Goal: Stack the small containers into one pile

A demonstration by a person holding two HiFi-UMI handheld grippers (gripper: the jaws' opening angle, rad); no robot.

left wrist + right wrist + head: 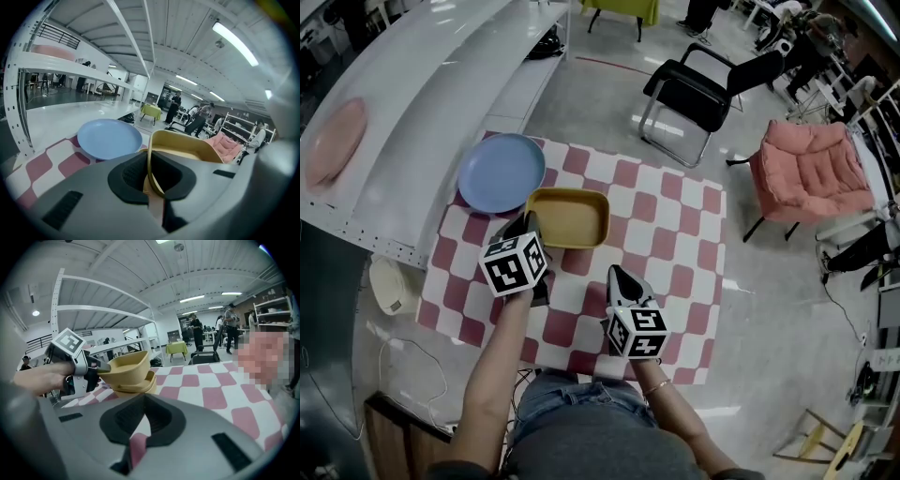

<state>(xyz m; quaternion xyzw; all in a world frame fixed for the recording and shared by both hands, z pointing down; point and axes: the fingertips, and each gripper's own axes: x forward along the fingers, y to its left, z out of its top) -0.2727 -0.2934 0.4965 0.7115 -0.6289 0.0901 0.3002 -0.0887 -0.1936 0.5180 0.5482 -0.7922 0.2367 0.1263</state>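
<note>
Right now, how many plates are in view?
2. The blue plate lies at the far left corner of the checkered cloth; the pink plate lies on the white shelf further left. The shelf may hide others.

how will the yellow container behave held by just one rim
Probably light and stiff: the left gripper pinches the container by one thin rim and it keeps its shape. It sits tilted over the nested ones, so it may pivot or slip. Its smooth walls look slippery.
</note>
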